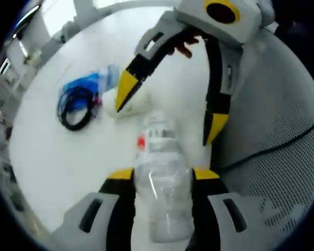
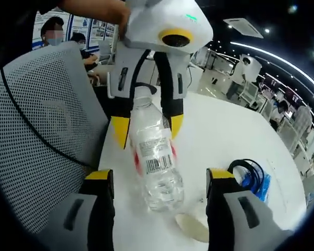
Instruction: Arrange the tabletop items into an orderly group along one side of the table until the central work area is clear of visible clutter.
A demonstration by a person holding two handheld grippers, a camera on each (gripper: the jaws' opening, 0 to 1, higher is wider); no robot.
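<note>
The clear bottle (image 1: 165, 183) is gripped by the left gripper (image 1: 162, 175) near the table (image 1: 52, 157) edge, the right gripper (image 2: 159, 180) is held wide apart around it, and the blue packet (image 1: 86, 83), black cable (image 1: 76, 107) and pale pouch (image 1: 133, 104) are judged not yet grouped.

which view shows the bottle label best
The right gripper view: the bottle sits sharp there, label and barcode facing the camera, held by the left gripper, with the right gripper open around its base. In the left gripper view the bottle is blurred and foreshortened, its label smeared.
</note>
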